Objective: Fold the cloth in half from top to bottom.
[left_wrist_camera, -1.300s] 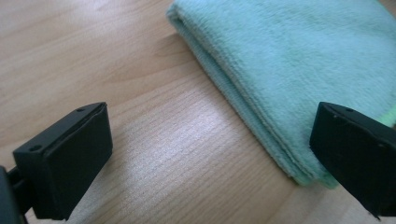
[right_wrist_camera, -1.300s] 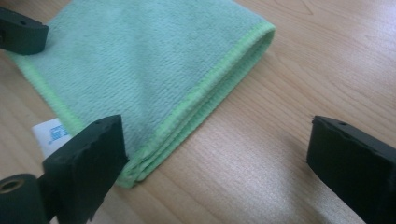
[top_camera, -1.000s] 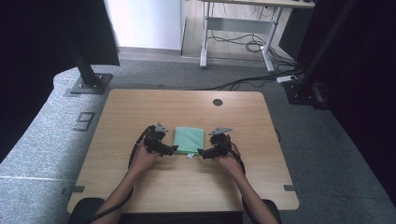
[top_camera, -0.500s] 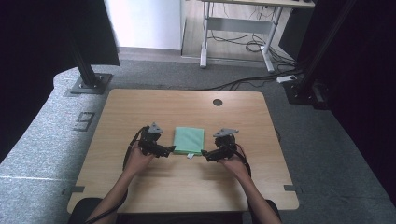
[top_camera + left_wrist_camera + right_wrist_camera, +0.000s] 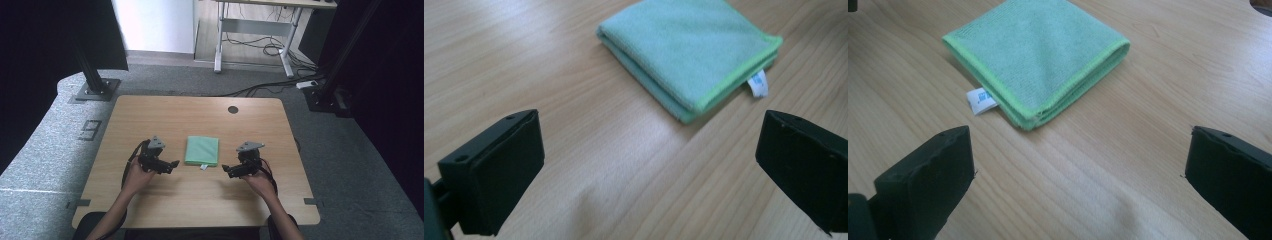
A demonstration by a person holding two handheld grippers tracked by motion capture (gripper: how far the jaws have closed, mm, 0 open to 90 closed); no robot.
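- The left tool point(image 5: 172, 163) has drawn back to the left since a second ago, when it was right at the cloth's left edge; it now sits near that edge without touching.
- Its jaws are spread wide and hold nothing.
- The folded green microfibre cloth point(image 5: 202, 150) lies flat on the tabletop point(image 5: 165, 112), between the two tools, its white tag point(image 5: 204, 167) at the near edge.
- The right tool point(image 5: 226, 170) has likewise pulled away rightward, jaws wide apart and empty, near the cloth's near right corner.
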